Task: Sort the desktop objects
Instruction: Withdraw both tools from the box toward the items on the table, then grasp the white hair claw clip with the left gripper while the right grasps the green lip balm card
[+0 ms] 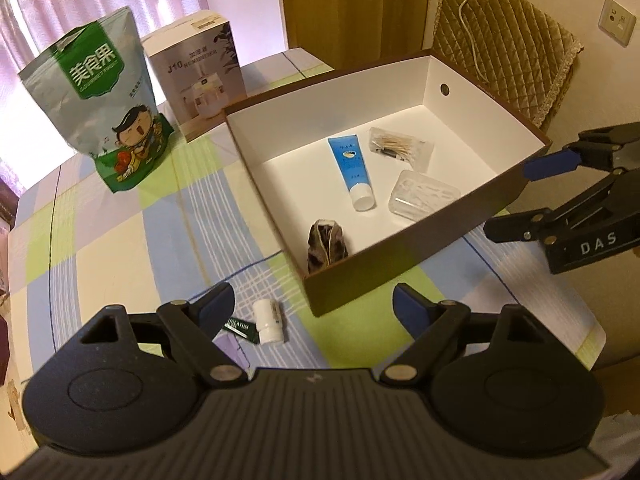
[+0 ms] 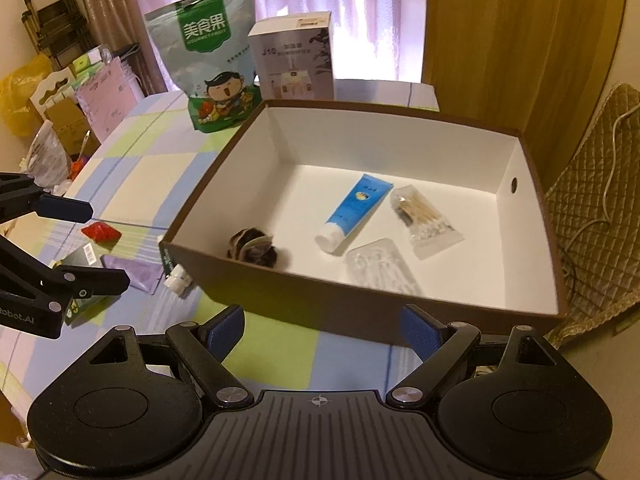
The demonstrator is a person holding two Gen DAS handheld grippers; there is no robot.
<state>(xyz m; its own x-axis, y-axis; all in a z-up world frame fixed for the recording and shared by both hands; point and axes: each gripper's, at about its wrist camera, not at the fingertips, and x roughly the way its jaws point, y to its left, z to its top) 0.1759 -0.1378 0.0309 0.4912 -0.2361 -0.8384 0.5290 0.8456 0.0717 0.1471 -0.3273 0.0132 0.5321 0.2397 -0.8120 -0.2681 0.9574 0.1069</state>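
Both the left gripper (image 1: pixel 314 306) and the right gripper (image 2: pixel 324 326) are held with fingers spread and nothing between them. Inside the brown box (image 2: pixel 360 312) a blue tube (image 2: pixel 354 210) is seen; a white bottle (image 1: pixel 269 322) lies just outside it.

box (image 1: pixel 420 236) open-topped, walls ringing its contents

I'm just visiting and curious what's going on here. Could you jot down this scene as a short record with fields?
Setting: checked tablecloth
Container: brown box, white inside
In the box: blue tube, bag of cotton swabs, clear plastic case, dark crumpled pouch
Outside the box: small white bottle, dark green pack, red item
At the back: green snack bag, humidifier carton
Left tool: open, holding nothing
Right tool: open, holding nothing
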